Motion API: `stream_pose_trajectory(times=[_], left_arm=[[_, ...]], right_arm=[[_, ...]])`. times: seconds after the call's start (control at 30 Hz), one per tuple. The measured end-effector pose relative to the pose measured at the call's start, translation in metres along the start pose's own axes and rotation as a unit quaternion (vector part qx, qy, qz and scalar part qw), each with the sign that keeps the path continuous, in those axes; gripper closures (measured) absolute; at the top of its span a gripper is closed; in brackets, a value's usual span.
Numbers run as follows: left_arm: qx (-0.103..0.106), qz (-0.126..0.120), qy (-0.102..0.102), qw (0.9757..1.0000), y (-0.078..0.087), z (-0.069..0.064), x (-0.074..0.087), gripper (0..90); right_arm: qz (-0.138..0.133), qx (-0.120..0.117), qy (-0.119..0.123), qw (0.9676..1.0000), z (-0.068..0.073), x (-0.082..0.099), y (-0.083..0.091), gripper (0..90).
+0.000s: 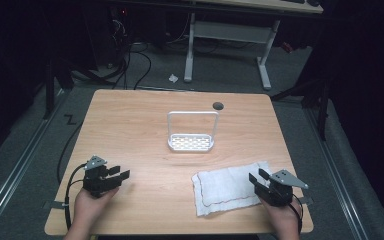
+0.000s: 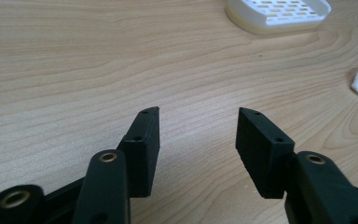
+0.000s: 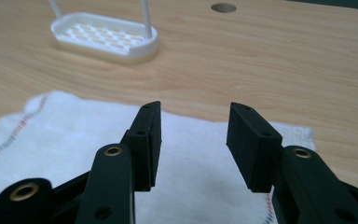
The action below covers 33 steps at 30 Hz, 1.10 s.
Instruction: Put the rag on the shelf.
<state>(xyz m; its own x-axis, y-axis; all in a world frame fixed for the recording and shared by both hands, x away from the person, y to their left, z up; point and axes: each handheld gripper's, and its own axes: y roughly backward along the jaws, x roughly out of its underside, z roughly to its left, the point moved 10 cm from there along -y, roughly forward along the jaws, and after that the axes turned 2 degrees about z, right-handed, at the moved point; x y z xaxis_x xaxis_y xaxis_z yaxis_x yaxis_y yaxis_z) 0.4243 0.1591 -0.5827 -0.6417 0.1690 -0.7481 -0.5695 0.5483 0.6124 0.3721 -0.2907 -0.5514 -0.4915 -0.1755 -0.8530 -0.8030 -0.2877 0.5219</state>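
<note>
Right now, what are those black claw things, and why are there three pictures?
A person holds a tool in each hand, a hand-held gripper with two black jaws. The left hand-held gripper and the right hand-held gripper both stand open and hold nothing. One picture looks down from above the wooden table. The other two come from small cameras riding on each tool, looking out between its jaws. On the table stands a white rack with a tall handle, and a white cloth with a red stitched edge lies under the right tool's jaws.
</note>
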Motion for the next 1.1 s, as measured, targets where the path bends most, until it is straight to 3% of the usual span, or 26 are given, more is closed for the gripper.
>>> stream_pose_trajectory(times=[0.17, 0.23, 0.4, 0.77, 0.9, 1.1], left_arm=[[0.005, 0.012, 0.003, 0.9999, -0.010, -0.002, 0.002, 47.5], [0.004, 0.023, -0.017, 0.9996, -0.014, -0.009, 0.004, 46.5], [0.011, 0.014, -0.017, 0.9997, -0.013, -0.016, 0.002, 45.7], [0.018, 0.011, -0.026, 0.9994, -0.017, -0.022, 0.001, 46.3], [0.035, 0.013, -0.037, 0.9986, -0.020, -0.038, -0.003, 53.8], [0.068, 0.031, -0.060, 0.9954, -0.044, -0.075, -0.014, 54.7]], right_arm=[[0.017, 0.006, 0.005, 0.9998, -0.008, 0.010, 0.003, 54.7], [0.017, 0.003, -0.006, 0.9998, -0.013, 0.011, 0.005, 54.6], [0.015, 0.004, -0.022, 0.9996, -0.023, 0.014, 0.008, 54.5], [0.020, 0.009, -0.028, 0.9994, -0.030, 0.019, 0.008, 54.4], [0.029, 0.020, -0.040, 0.9986, -0.036, 0.024, 0.012, 54.6], [0.036, 0.028, -0.057, 0.9973, -0.048, 0.031, 0.017, 56.0]])
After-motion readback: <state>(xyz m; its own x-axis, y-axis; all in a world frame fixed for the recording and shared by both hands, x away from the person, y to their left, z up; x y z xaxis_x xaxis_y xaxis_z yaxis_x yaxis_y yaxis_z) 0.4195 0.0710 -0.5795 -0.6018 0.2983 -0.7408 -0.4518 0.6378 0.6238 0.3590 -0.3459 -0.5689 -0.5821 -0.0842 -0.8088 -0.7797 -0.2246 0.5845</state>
